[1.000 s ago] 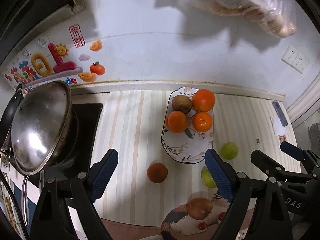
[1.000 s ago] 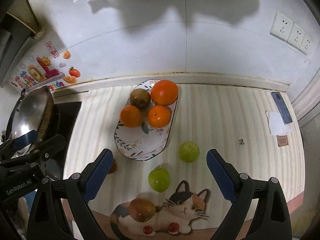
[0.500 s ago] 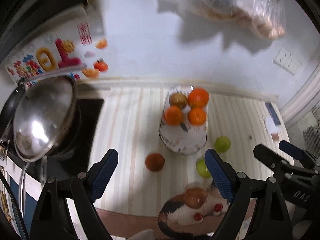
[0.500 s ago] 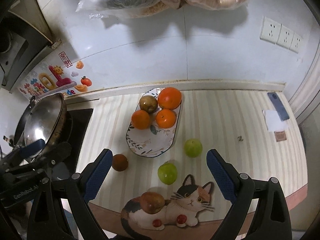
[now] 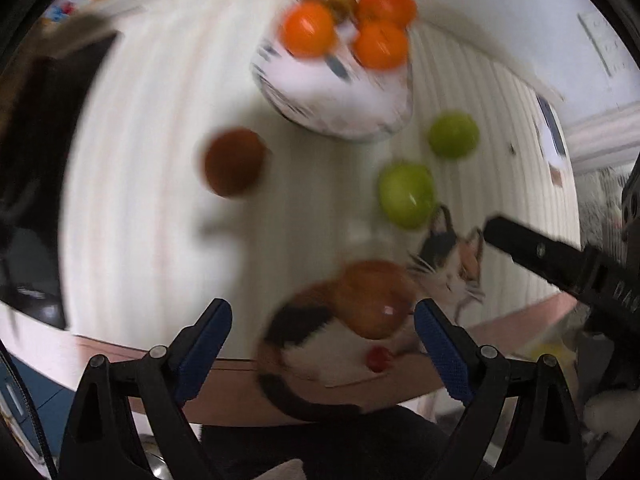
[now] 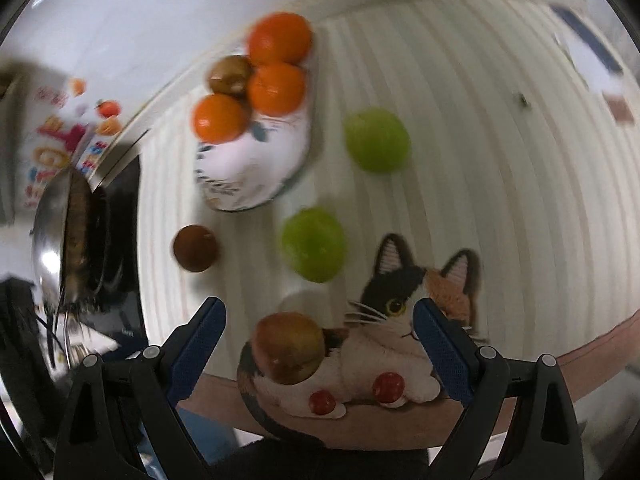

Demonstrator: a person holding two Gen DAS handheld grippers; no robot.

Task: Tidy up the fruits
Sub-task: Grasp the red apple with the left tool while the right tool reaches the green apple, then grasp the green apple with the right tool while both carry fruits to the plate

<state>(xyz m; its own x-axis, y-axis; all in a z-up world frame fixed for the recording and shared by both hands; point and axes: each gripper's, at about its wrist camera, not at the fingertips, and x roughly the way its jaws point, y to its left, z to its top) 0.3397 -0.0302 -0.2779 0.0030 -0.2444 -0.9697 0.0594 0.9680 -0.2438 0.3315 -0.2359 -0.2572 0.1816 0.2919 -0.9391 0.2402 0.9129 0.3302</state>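
A white patterned oval plate [image 5: 340, 96] [image 6: 248, 176] holds three oranges [image 6: 276, 88] and a brownish fruit [image 6: 230, 74]. On the striped counter lie two green fruits [image 6: 376, 144] [image 6: 314, 244], a dark brown fruit [image 5: 234, 162] [image 6: 196, 248] and a reddish-brown fruit [image 5: 374, 300] [image 6: 290, 348] on the cat picture. My left gripper [image 5: 322, 330] is open, just in front of the reddish-brown fruit. My right gripper [image 6: 320, 328] is open above the same fruit and the cat.
A cat-patterned mat [image 6: 400, 320] covers the counter's front edge. A steel pot lid [image 6: 52, 248] sits on the black stove [image 6: 120, 216] at left. The right gripper's arm [image 5: 560, 260] shows at the right of the left wrist view.
Both grippers have dropped and tilted down toward the counter's front; the fruits near the cat picture now look much larger. Both views are motion-blurred. Jaws stay open.
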